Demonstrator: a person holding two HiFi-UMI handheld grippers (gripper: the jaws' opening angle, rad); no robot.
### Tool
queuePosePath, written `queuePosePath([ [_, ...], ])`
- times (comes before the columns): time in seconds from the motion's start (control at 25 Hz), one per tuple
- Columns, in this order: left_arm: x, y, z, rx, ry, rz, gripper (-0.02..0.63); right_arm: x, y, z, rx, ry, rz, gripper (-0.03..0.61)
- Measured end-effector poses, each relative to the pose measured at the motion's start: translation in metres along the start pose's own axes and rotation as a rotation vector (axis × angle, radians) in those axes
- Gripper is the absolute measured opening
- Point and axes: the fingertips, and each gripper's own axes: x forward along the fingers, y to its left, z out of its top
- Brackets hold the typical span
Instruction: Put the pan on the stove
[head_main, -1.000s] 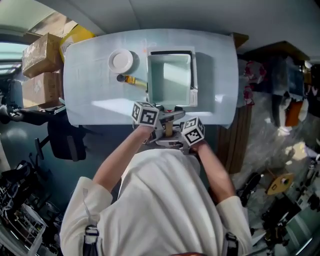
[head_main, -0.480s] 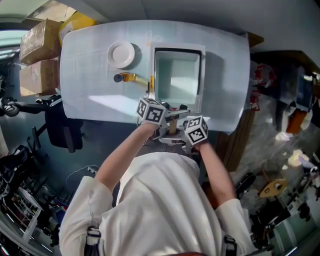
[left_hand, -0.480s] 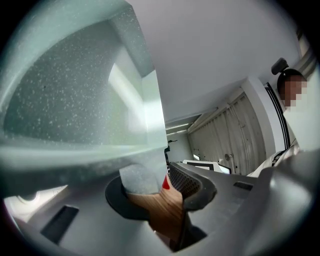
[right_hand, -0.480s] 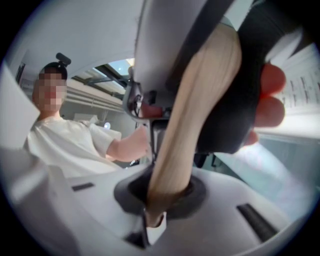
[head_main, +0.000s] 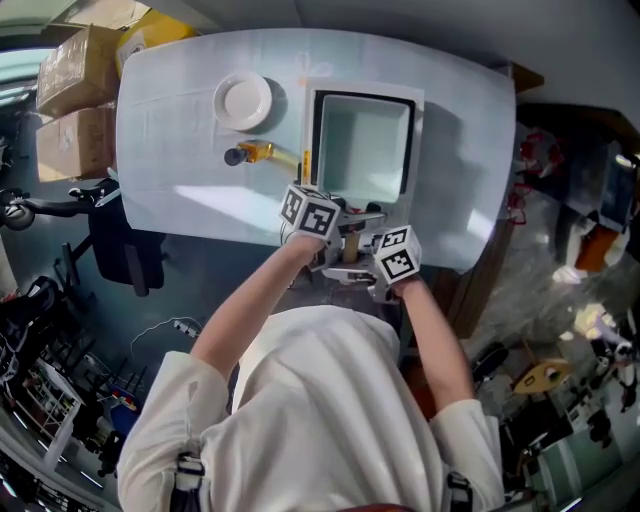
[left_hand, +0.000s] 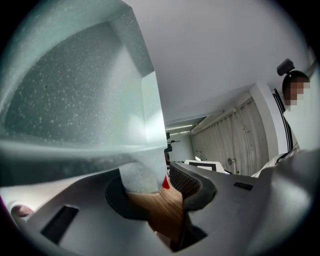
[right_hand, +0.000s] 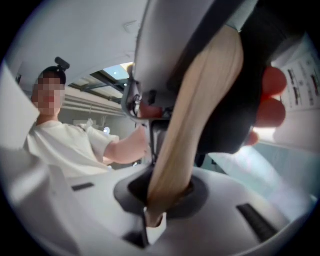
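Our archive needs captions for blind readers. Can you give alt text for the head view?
From above, a person in a white top holds the left gripper and right gripper shut on the wooden handle of a square pale pan, seen against a white table. A round white dish and a small yellow bottle sit left of the pan.

A round white plate (head_main: 245, 100) sits on the pale worktop (head_main: 160, 170). Just beside it, nearer the person, an amber bottle (head_main: 252, 153) with a dark cap lies on its side. Cardboard boxes (head_main: 72, 75) are stacked off the worktop's left end.
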Motion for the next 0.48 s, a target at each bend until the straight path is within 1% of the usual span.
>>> queuePosePath([
  [0.28,0.004,0.013,0.000,-0.026,-0.014,0.003,0.146,-0.005,-0.009,-0.001,0.020,0.006,0.008,0.048],
  [0.48,0.008,0.015,0.004,-0.020,-0.024,0.007,0.146,-0.010,-0.015,-0.001,0.021,0.009,0.009,0.048],
])
